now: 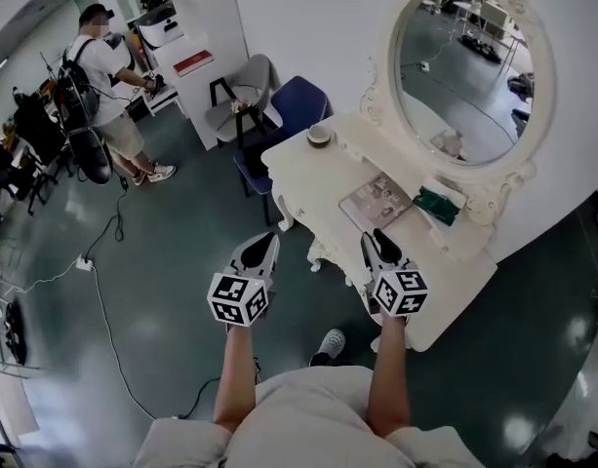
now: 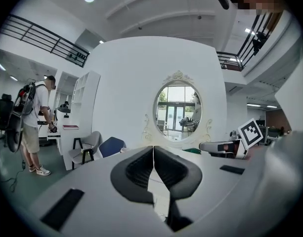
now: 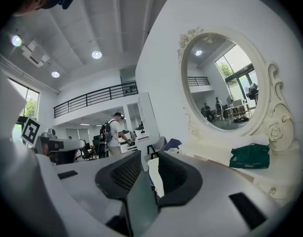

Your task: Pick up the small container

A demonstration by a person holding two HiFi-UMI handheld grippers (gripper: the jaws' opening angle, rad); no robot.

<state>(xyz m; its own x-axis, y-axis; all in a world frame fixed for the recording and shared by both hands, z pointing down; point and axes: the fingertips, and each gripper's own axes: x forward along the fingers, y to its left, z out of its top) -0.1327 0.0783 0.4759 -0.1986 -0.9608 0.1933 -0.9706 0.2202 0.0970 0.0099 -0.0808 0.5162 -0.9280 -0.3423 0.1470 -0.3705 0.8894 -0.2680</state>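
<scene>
A white desk (image 1: 308, 169) with curved legs stands against a white wall (image 1: 308, 18), and an oval mirror (image 1: 464, 71) in an ornate white frame rises from its back edge. The small container (image 1: 319, 136), round with a pale lid, sits on the desk to the left of the mirror, near the desk's far corner, apart from everything else. Below the mirror lies a flat tray (image 1: 375, 203) with a few small items too small to tell, and just right of it, against the foot of the mirror, a green pouch (image 1: 437, 206). Left of the mirror, past the container, a blue chair (image 1: 297, 105) stands close to the desk's end, with a grey chair (image 1: 245, 86) behind it by the wall. Well to the left of the mirror a person (image 1: 103, 76) with a backpack stands at a white shelf unit. The floor (image 1: 172, 252) is dark, glossy grey-green, with a cable (image 1: 108, 330) trailing across it. The left gripper (image 1: 264, 247) hangs over the floor, well left of the mirror and off the desk, its jaws clenched tip to tip on nothing. The right gripper (image 1: 381, 244) hovers over the desk's near edge below the mirror, its jaws released with a narrow gap and nothing between them. Both are well apart from the container.
</scene>
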